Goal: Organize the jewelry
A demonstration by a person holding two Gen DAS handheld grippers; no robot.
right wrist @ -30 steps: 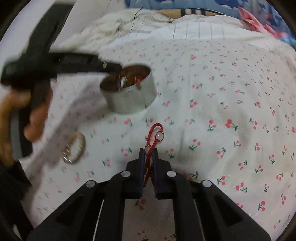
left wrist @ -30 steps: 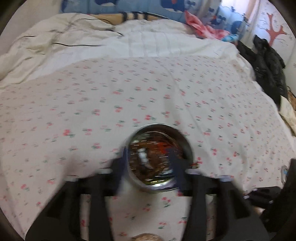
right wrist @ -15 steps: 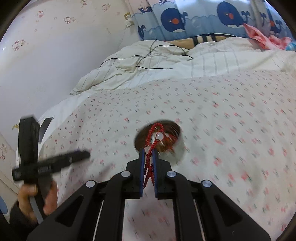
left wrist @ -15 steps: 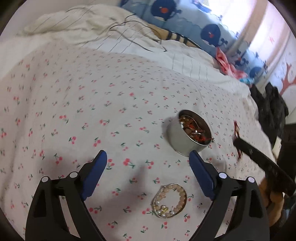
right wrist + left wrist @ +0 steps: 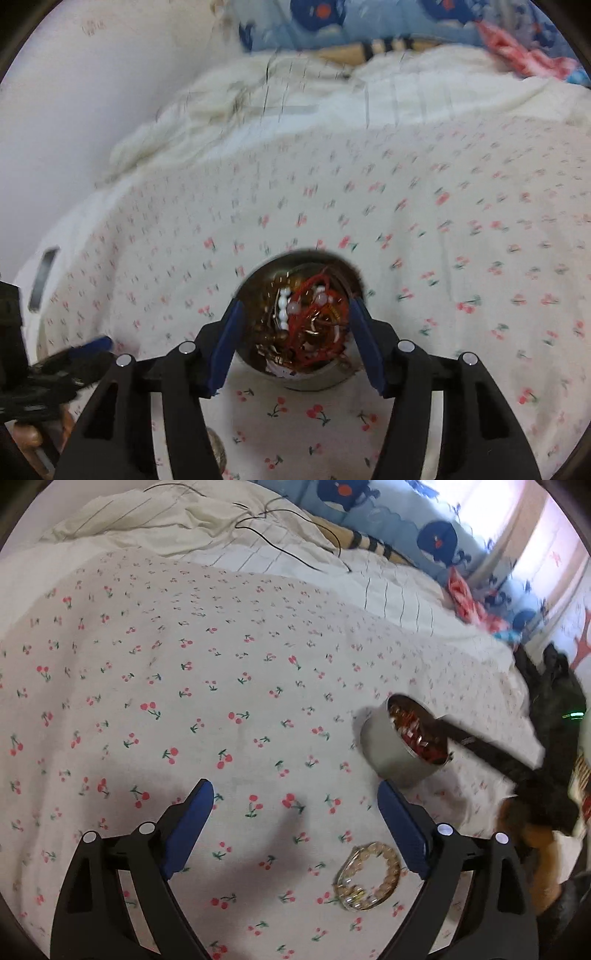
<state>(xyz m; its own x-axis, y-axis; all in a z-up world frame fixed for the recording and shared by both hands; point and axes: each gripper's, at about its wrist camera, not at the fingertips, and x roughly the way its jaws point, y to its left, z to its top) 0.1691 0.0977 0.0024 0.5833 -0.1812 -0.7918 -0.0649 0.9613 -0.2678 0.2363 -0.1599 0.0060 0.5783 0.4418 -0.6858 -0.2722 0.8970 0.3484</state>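
Note:
A round metal tin (image 5: 395, 760) full of tangled jewelry stands on the cherry-print sheet (image 5: 221, 686). In the right wrist view my right gripper (image 5: 295, 332) hovers over the tin (image 5: 306, 384), its jaws opening. Its blue pads press on nothing. The red beaded bracelet (image 5: 321, 306) lies inside the tin on the other pieces. My left gripper (image 5: 295, 812) is open and empty over bare sheet, to the left of the tin. A pearl bracelet (image 5: 369, 877) lies on the sheet beside its right finger (image 5: 400, 830).
A rumpled white duvet (image 5: 177, 520) with a thin black cable (image 5: 288, 554) lies at the far side of the bed. Dark clothing (image 5: 557, 686) is piled off the bed's right edge. A white wall (image 5: 74, 110) borders the bed's left side.
My right gripper carried the red bracelet over the tin and opened, and the bracelet now lies in the tin. My left gripper let go of the tin and drew back to the left.

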